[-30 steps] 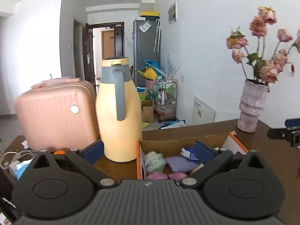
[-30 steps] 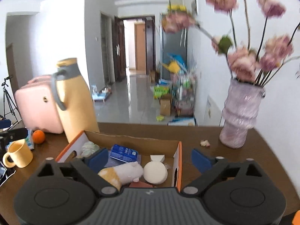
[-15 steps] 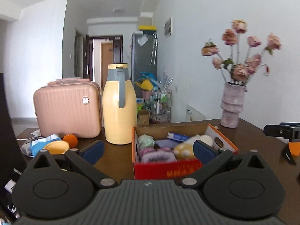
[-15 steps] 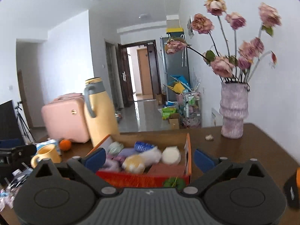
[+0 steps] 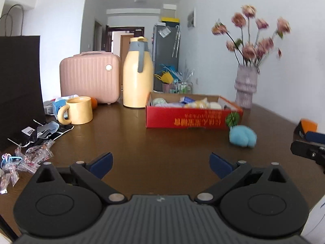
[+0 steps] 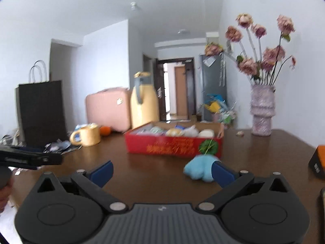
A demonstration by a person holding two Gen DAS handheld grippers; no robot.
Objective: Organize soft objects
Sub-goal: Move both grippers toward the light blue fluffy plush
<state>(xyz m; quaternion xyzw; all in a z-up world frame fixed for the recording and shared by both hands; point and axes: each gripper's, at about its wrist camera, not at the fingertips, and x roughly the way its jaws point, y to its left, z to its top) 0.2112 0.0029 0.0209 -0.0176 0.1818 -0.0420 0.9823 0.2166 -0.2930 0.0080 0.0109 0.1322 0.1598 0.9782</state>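
A red cardboard box [image 5: 193, 120] [image 6: 172, 144] on the brown table holds several soft toys and pads. A light blue plush toy [image 5: 242, 137] [image 6: 199, 167] lies on the table in front of the box's right corner, below a green leafy thing [image 5: 232, 119] at the box front. My left gripper [image 5: 160, 162] is open and empty, well short of the box. My right gripper [image 6: 162, 171] is open wide; the blue toy lies just beyond its right fingertip [image 6: 221, 172], partly hidden by it, with no pad pressing on it.
Behind the box stand a yellow thermos jug [image 5: 138, 77] and a pink case [image 5: 89, 77]. A yellow mug [image 5: 79, 110], an orange, a black paper bag [image 5: 19, 85] and candy wrappers [image 5: 30, 158] fill the left. A vase of flowers [image 5: 245, 85] stands at the back right.
Both grippers have drawn back from above the box and dropped lower, so the box's red front now shows. The blue toy has come into view on the table.
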